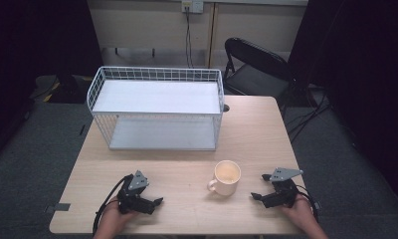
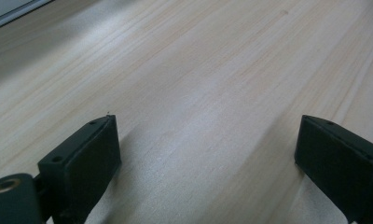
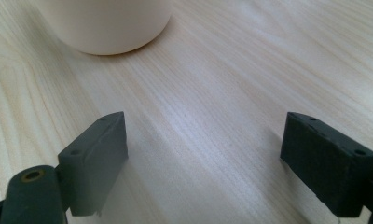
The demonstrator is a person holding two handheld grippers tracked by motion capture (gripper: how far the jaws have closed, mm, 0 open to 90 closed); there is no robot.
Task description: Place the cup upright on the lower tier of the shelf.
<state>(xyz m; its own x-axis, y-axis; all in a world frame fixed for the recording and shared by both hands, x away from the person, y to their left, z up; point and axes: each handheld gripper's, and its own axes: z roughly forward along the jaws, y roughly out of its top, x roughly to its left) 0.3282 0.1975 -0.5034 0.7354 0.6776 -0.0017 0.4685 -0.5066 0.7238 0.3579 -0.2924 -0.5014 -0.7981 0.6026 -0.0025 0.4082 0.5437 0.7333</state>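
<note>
- The cream mug stands upright on the wooden table, near its front edge, handle toward the front-left.
- The right gripper rests near the mug, jaws spread wide, bare wood between.
- The left gripper lies farther off, jaws spread wide too.
- The white wire shelf rack sits well behind.

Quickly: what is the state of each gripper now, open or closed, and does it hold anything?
Left gripper: open, holding nothing, above bare table.
Right gripper: open, holding nothing; the mug stands ahead, untouched.
</note>
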